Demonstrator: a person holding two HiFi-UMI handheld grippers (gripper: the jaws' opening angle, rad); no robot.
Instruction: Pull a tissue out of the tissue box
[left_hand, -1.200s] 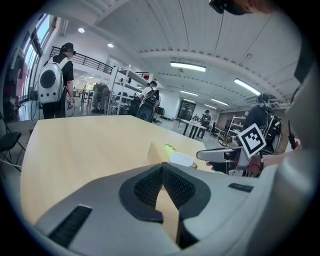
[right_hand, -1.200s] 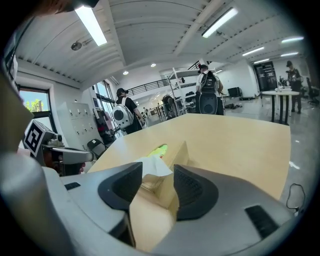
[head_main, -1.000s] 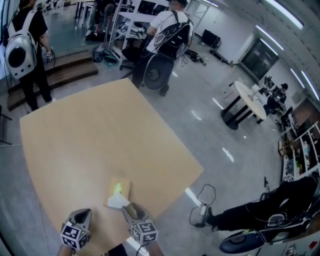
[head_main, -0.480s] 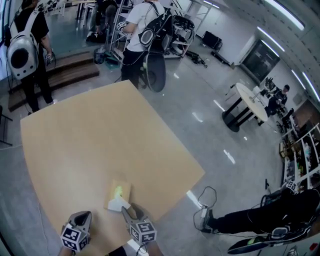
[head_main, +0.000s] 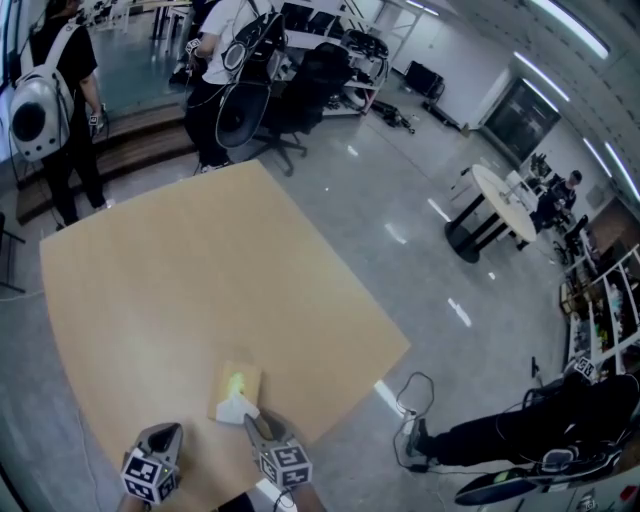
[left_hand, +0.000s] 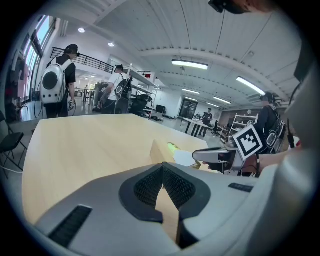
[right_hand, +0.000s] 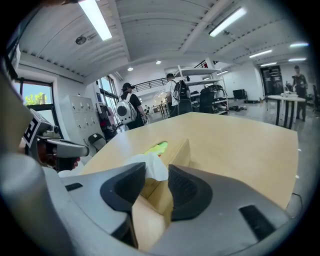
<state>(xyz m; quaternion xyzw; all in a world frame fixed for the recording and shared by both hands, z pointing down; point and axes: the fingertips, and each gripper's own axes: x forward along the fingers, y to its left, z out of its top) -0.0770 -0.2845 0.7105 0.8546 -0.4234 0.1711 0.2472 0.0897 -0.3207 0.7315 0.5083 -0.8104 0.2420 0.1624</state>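
The tissue (head_main: 236, 405) pokes from the tissue box (head_main: 241, 380) at the bench's (head_main: 200, 270) near edge, unpulled. The right tool's (head_main: 252, 417) jaws, just closing, straddle it without gripping; the left tool (head_main: 172, 429) is closed, empty.

Pale beige wooden table (head_main: 200, 280) filling mid-frame, plain. Tan cardboard tissue box (head_main: 241, 378) bottom centre, bright yellow-green patch on top, white tissue (head_main: 235, 407). Glossy grey floor (head_main: 400, 200) right side. Grey left gripper (head_main: 166, 435) lower left, black-and-white square-marker cube.

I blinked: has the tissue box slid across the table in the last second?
No. The tissue box keeps its place near the table's front edge.
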